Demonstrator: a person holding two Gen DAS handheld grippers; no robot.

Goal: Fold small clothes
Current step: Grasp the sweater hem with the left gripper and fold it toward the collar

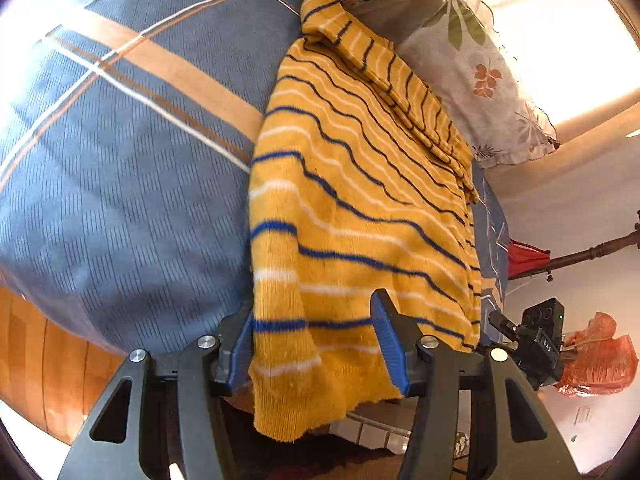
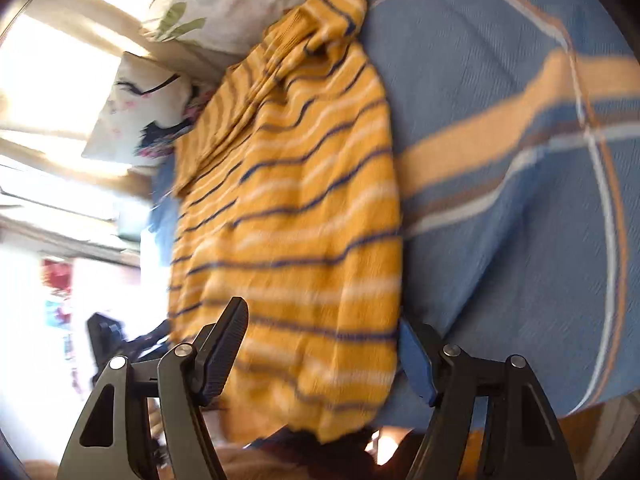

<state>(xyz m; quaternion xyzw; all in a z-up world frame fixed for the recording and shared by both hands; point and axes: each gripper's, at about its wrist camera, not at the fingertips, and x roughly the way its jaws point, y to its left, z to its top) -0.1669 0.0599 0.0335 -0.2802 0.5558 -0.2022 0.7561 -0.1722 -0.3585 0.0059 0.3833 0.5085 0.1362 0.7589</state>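
A small yellow sweater (image 1: 352, 208) with blue and white stripes lies on a blue plaid bedsheet (image 1: 132, 168), its hem hanging over the bed's near edge. My left gripper (image 1: 316, 344) is open, its blue-padded jaws standing either side of the sweater's left hem corner. In the right wrist view the same sweater (image 2: 296, 208) fills the middle, blurred. My right gripper (image 2: 320, 356) is open too, jaws straddling the sweater's hem at its right side. A sleeve is folded across the sweater's far part.
Floral pillows (image 1: 476, 76) lie at the head of the bed beyond the sweater. The other gripper (image 1: 536, 340) shows at the right of the left wrist view. A wooden bed frame (image 1: 44, 364) is below the sheet. Bedsheet (image 2: 512, 184) spreads to the right.
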